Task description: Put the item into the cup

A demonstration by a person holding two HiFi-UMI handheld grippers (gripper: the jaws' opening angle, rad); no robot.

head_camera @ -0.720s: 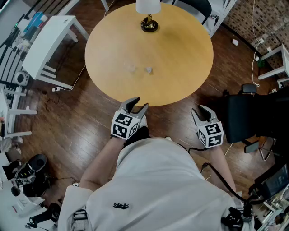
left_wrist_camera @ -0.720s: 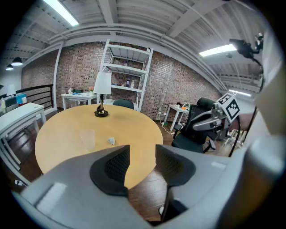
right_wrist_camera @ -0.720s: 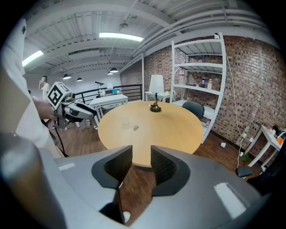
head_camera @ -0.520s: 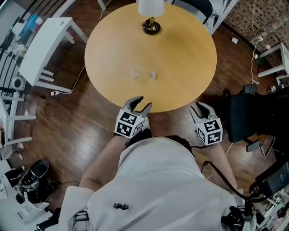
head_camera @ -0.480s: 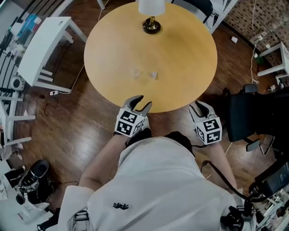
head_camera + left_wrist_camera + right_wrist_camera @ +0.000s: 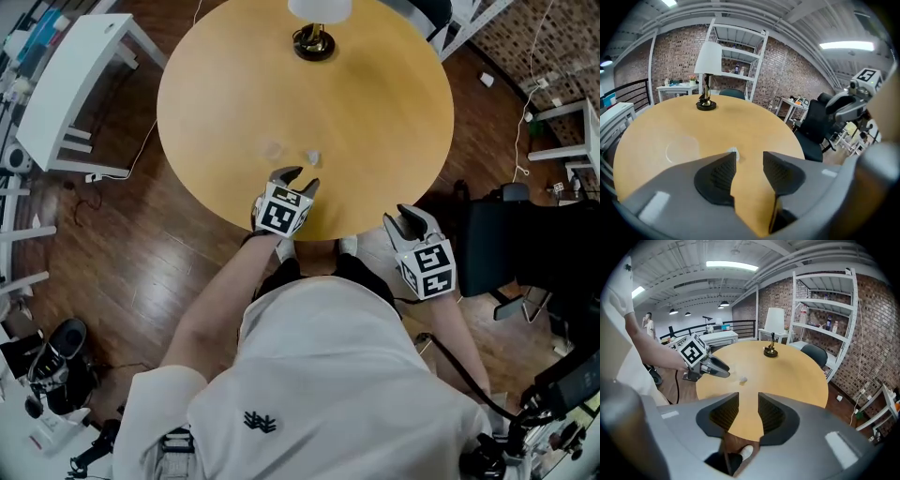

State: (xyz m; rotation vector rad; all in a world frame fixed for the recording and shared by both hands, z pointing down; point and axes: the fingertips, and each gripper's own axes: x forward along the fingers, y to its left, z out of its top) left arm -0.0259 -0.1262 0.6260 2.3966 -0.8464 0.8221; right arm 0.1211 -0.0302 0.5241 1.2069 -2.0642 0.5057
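A clear cup (image 6: 273, 149) stands on the round wooden table (image 6: 375, 112), with a small pale item (image 6: 313, 157) just to its right. My left gripper (image 6: 298, 178) hovers over the table's near edge, its open jaws pointing at the item, a short way from it. In the left gripper view the item (image 6: 733, 152) shows just past the left jaw tip and the cup (image 6: 682, 149) lies further left; nothing is between the jaws (image 6: 749, 161). My right gripper (image 6: 410, 223) stays off the table's near right edge, open and empty (image 6: 748, 404).
A lamp (image 6: 314, 42) with a white shade stands at the table's far side. To the left is a white desk (image 6: 66, 84), and a black chair (image 6: 506, 248) sits close to the right gripper. Shelving and a brick wall lie beyond the table.
My left gripper has moved forward from below the table's edge to over the tabletop, nearer the item. The right gripper has barely moved.
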